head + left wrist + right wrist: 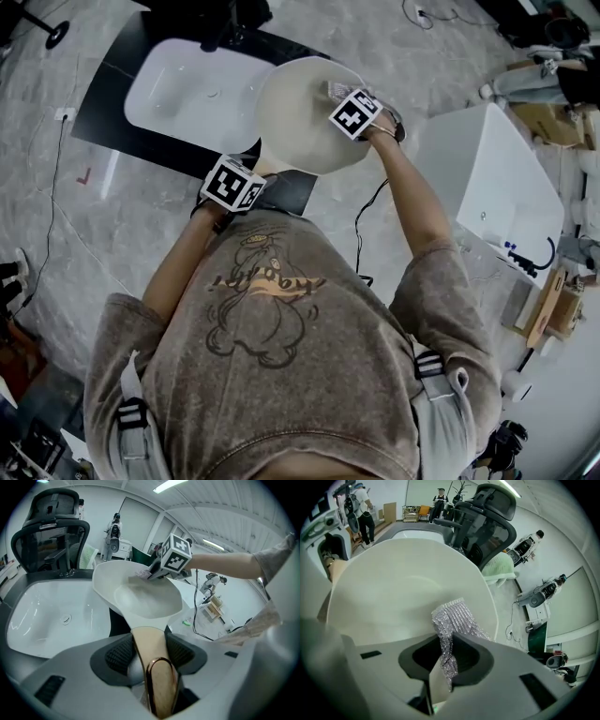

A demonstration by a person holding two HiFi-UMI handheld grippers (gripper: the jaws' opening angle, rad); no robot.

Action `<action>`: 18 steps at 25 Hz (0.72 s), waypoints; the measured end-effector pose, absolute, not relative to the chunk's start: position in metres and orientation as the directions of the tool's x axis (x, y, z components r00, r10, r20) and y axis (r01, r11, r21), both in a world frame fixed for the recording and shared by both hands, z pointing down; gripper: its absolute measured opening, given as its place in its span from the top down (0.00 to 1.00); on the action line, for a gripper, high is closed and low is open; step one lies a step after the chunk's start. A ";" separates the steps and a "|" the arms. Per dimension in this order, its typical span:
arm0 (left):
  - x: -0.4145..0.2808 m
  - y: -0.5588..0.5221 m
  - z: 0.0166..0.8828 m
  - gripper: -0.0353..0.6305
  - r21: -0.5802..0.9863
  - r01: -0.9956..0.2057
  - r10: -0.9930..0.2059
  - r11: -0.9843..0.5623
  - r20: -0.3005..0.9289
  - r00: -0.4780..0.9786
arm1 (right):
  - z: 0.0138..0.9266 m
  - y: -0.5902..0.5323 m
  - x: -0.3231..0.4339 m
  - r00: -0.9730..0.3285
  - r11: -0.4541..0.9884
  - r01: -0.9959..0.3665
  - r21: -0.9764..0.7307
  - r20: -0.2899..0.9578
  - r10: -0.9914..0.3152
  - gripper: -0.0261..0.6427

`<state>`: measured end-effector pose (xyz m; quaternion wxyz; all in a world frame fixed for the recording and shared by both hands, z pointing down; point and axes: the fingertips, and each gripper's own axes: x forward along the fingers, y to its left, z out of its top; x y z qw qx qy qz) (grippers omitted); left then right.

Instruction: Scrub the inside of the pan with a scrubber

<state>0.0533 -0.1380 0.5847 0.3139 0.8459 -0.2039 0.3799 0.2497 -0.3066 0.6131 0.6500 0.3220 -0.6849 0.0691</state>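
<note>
Cream enamel covers the pan [305, 112], which hangs tilted in the air at 12 o'clock in the head view, over the right end of the white sink [187, 89] set in a black counter [108, 108]. The left hand-held gripper [150, 651] is clenched on the pan's tan handle [151, 644], and the right hand-held gripper [447, 651] pinches a silvery mesh scrubber [452, 620] whose free end lies on the inside wall near the rim, at about 5 o'clock of the bowl in its own view. Scrubbing looks under way rather than finished. The inner surface shows no dirt, foam or water, so how much has been covered cannot be judged; the bowl's middle and far wall are presumably left. The head view alone shows where the pan sits relative to the sink, but the marker cubes hide both grips. The left gripper view shows the handle's copper-coloured loop, and the right gripper view the scrubber's contact.
</note>
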 end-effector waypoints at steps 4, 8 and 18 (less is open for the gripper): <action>0.053 -0.138 0.586 0.58 0.376 -0.588 -0.104 -0.716 0.775 0.623 | 0.615 -0.292 0.250 0.045 0.811 -0.521 0.266 0.958 -0.284 0.83; 0.054 -0.138 0.585 0.58 0.373 -0.589 -0.104 -0.716 0.778 0.619 | 0.612 -0.266 0.267 0.125 0.818 -0.530 0.224 0.974 -0.186 0.84; 0.055 -0.138 0.585 0.58 0.371 -0.589 -0.102 -0.717 0.781 0.616 | 0.637 -0.208 0.233 0.004 0.853 -0.520 -0.040 0.999 0.049 0.84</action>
